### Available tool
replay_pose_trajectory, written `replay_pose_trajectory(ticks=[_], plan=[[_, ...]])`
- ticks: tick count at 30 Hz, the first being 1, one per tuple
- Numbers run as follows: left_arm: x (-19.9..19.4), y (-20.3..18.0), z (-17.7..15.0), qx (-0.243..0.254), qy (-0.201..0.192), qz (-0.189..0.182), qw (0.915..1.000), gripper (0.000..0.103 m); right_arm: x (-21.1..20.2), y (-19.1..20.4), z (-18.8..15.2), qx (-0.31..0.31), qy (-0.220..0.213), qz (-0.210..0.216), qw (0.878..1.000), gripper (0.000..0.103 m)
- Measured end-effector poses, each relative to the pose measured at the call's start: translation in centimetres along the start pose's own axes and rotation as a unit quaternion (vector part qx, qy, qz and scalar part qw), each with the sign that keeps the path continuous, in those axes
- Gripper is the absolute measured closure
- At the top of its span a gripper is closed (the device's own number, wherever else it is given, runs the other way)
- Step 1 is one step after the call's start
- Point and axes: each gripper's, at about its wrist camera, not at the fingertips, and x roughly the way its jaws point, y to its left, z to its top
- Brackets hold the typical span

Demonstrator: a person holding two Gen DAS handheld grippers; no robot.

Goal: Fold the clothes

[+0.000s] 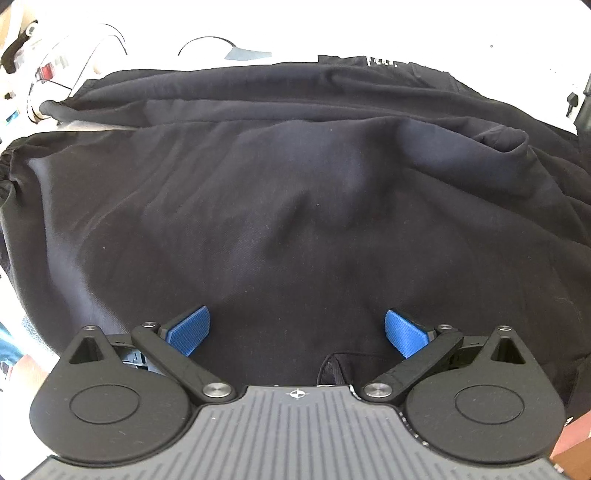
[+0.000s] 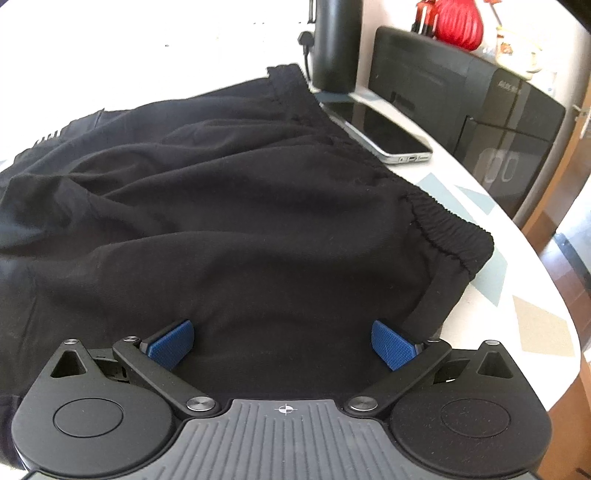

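While both tongs [image 1: 297, 332] [image 2: 282, 343] gape, black shorts [image 2: 240, 221] cover the white table [image 2: 517, 258] beside a phone [image 2: 380, 129].

A smartphone [image 2: 380, 127] lies face up near the white desk's [image 2: 535, 295] far right edge, beside a dark cylindrical bottle [image 2: 336, 40]. Beyond the edge stands a black appliance [image 2: 480, 107], a red ornament [image 2: 460, 22] behind it.

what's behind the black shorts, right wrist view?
Behind the black shorts, on the white table: a phone lying flat and a dark bottle. The phone's near edge sits against the waistband; anything under the cloth is hidden.
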Motion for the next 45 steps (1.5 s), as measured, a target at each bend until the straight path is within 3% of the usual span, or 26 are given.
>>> replay_pose_trajectory(ticks=[8, 11, 13, 18, 23, 26, 33, 39, 45], plan=[[0.9, 0.6, 1.8, 0.016, 0.029, -0.014, 0.9994, 0.000, -0.2, 0.4, -0.7, 0.022, -0.029, -0.019, 0.999, 0.001], [0.2, 2.4, 2.1, -0.023, 0.048, -0.024, 0.9983, 0.002, -0.3, -0.1, 0.0, 0.023, -0.007, -0.009, 1.000, 0.001], [-1.3, 3.6, 1.4, -0.039, 0.034, -0.022, 0.9984, 0.003, -1.3, -0.9, 0.2, 0.050, -0.002, 0.008, 0.999, 0.001], [-5.2, 4.3, -1.3, 0.013, -0.002, 0.003, 0.9999, 0.003, -4.3, -3.7, -0.7, 0.159, -0.012, 0.071, 0.985, 0.001], [-4.9, 5.9, -2.3, -0.060, -0.004, -0.062, 0.9963, 0.005, -5.4, -5.8, -2.4, 0.219, -0.006, 0.058, 0.974, 0.001], [-4.1, 6.1, -2.8, -0.084, -0.001, -0.079, 0.9934, 0.012, -6.3, -5.9, -3.4, 0.217, -0.015, 0.052, 0.975, 0.001], [-4.8, 4.5, -4.7, -0.062, -0.010, -0.067, 0.9958, 0.012, -6.8, -5.1, -4.4, 0.177, -0.012, 0.057, 0.982, 0.001], [-4.9, 3.3, -5.5, -0.071, -0.012, -0.072, 0.9948, 0.012, -5.9, -5.2, -4.2, 0.209, 0.004, 0.068, 0.976, 0.001], [-3.6, 3.1, -4.3, -0.082, -0.021, -0.069, 0.9940, 0.012, -5.2, -5.2, -4.0, 0.232, 0.005, 0.084, 0.969, 0.001]])
